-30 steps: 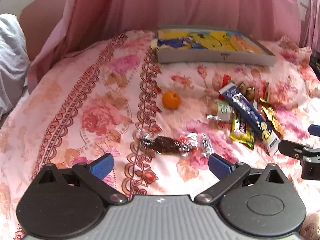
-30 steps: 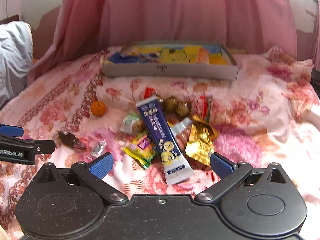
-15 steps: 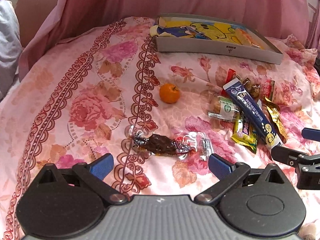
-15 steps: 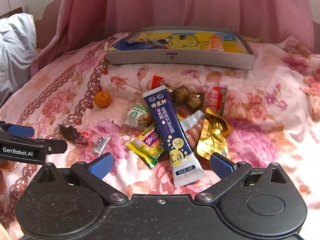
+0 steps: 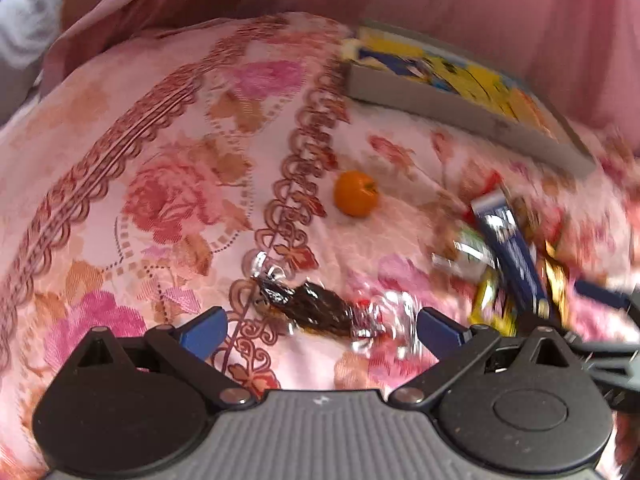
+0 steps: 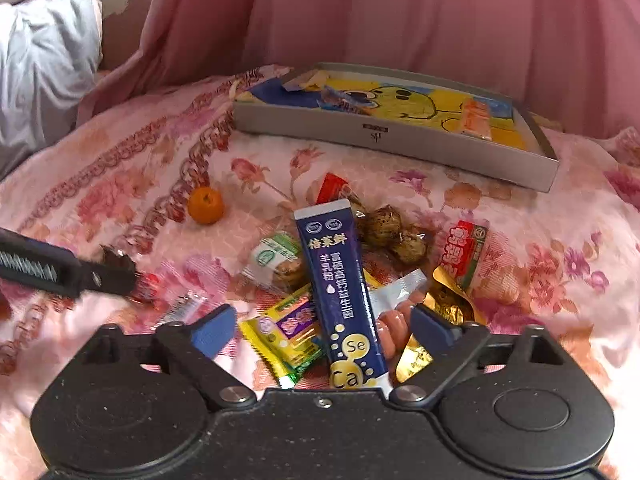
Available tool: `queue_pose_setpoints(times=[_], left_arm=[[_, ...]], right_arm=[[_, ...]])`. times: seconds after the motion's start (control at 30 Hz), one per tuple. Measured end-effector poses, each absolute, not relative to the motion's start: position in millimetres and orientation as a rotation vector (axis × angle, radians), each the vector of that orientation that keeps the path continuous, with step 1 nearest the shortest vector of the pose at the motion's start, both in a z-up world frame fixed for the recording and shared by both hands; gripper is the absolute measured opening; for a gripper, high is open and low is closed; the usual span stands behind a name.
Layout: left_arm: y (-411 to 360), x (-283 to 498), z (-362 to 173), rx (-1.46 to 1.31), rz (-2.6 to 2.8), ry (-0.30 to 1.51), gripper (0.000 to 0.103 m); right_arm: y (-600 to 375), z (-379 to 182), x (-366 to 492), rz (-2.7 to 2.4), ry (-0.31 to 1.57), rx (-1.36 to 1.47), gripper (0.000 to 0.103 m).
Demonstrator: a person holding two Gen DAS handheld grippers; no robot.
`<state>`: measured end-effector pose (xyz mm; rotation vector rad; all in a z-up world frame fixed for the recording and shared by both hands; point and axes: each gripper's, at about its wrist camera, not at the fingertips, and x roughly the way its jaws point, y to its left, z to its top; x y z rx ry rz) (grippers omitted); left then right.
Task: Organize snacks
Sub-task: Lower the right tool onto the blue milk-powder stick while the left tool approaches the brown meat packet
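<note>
Snacks lie scattered on a pink floral bedspread [image 5: 168,184]. My left gripper [image 5: 320,330] is open, its blue pads on either side of a dark brown snack in a clear wrapper [image 5: 316,310]. A small orange [image 5: 356,193] lies beyond it. My right gripper [image 6: 320,328] is open over a heap: a long dark blue stick pack [image 6: 340,284], a yellow-purple packet [image 6: 288,332], a gold packet [image 6: 444,316], a red packet [image 6: 460,254] and a green-white packet [image 6: 276,258]. A grey tray [image 6: 400,140] with a yellow cartoon bottom stands at the back.
A pink curtain [image 6: 400,20] hangs behind the bed. A white pillow [image 6: 44,64] lies at the far left. The tray holds a few wrappers and an orange packet [image 6: 476,118]. The left gripper's finger [image 6: 60,270] shows at the left edge of the right wrist view.
Both grippers have dropped lower and closer to the bedspread. The left one now has the brown snack between its pads; the right one has closed in on the blue stick pack heap.
</note>
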<state>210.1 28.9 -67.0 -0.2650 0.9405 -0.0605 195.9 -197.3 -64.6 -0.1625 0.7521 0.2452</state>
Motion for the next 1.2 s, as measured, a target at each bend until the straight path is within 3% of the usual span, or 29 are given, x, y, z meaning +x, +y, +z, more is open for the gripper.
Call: queue_pose_setpoints(times=[0.2,0.4,0.57,0.7,0.9,1.2], left_arm=[[39,220,-77,-0.437,-0.014,0.965,0.094],[38,233,-87,-0.486,0.053,0.968,0.096],[42,240,-91,-0.500,0.088,0.962,0.098],[36,241,-91,-0.438,0.101,0.956,0.094],[19,237,-90,-0.270,0.070,0.932,0.074],[8,229,-92,-0.229,-0.017,0.971,0.074]], right_arm=[[-192,-78,208,0.245,0.752,-0.163,0.075],[-195,-89,221,0.221,0.775,-0.113,0.061],[-196,-92,224,0.215,0.776,-0.101,0.055],[-193,-91,222,0.226,0.791,-0.096,0.040],[-184,-86,217,0.207,0.851,-0.095,0.038],[-179,-79,203,0.230,0.888,-0.064,0.037]])
